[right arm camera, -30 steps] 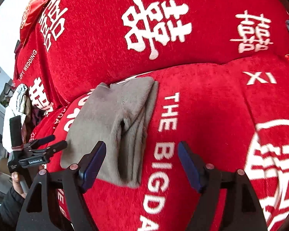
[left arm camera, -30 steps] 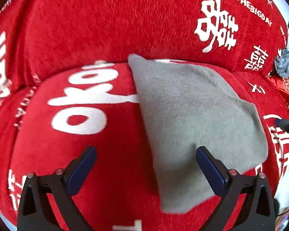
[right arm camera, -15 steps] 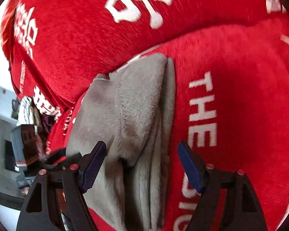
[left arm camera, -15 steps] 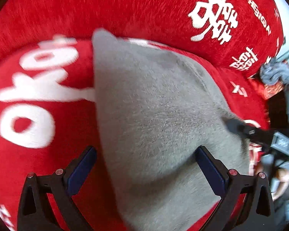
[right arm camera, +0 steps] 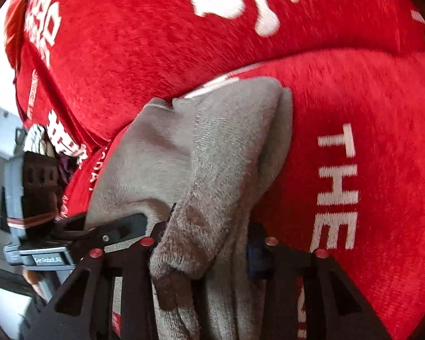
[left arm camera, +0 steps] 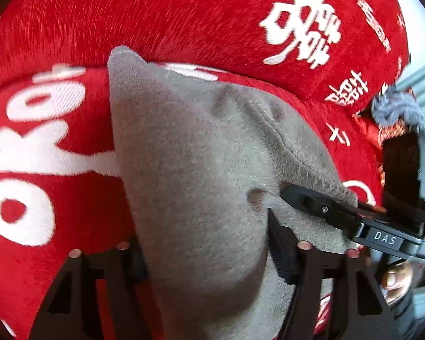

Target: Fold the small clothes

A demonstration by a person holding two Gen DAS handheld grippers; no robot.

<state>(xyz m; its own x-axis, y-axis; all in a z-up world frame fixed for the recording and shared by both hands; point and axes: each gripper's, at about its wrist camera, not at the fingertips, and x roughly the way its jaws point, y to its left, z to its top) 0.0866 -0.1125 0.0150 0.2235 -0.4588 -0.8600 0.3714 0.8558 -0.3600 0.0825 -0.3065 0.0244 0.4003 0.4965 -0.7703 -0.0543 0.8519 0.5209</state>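
1. Left gripper [left arm camera: 204,255]: pointing steeply down. Jaws have just been closing; grey cloth [left arm camera: 189,170] bunched between them, pads pressing into it on both sides.
2. Right gripper [right arm camera: 204,243]: also angled down. Jaws have just been closing, now pinched on a folded edge of the cloth.
3. The two grippers sit close together; each one's black finger shows in the other's view, lying on the cloth.
4. Hand [left arm camera: 395,282] on the right gripper's handle, fingers curled round it, dark sleeve below.
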